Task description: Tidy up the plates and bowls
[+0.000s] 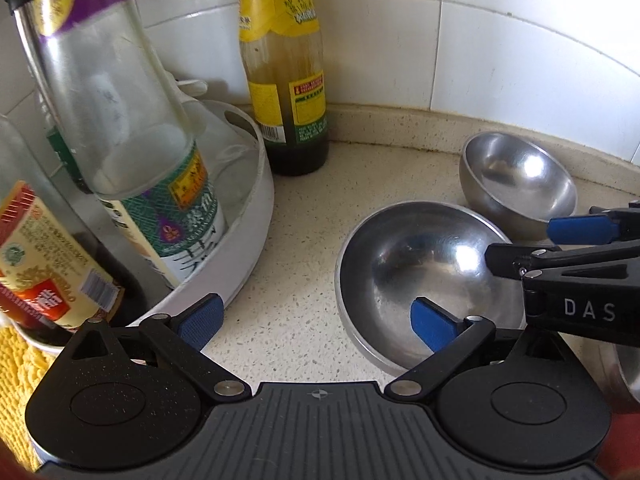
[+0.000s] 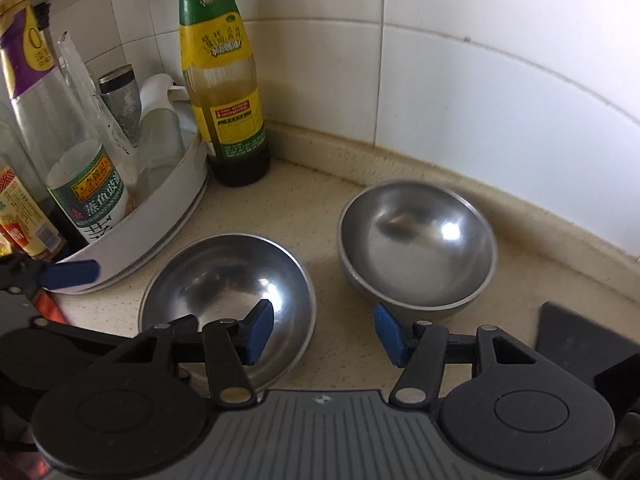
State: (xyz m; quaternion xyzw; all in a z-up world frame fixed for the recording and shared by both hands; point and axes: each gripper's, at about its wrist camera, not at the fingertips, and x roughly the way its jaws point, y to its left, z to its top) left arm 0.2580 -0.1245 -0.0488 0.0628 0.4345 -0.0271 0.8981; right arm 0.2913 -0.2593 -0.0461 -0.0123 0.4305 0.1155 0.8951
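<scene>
Two steel bowls stand on the speckled counter. The near bowl (image 1: 416, 276) (image 2: 224, 292) is wide and shallow. The far bowl (image 1: 520, 184) (image 2: 416, 244) is deeper and sits by the wall. My left gripper (image 1: 316, 320) is open, its right finger over the near bowl's rim, its left finger by the white tray. My right gripper (image 2: 324, 334) is open and empty, its left finger over the near bowl, its right finger at the far bowl's near edge. The right gripper also shows at the right of the left wrist view (image 1: 560, 248).
A round white tray (image 1: 256, 216) (image 2: 160, 216) at the left holds several sauce bottles. A green-capped sauce bottle (image 1: 288, 64) (image 2: 224, 80) stands in the tiled corner. A yellow cloth (image 1: 16, 360) lies at the far left. A dark object (image 2: 580, 340) lies at the right.
</scene>
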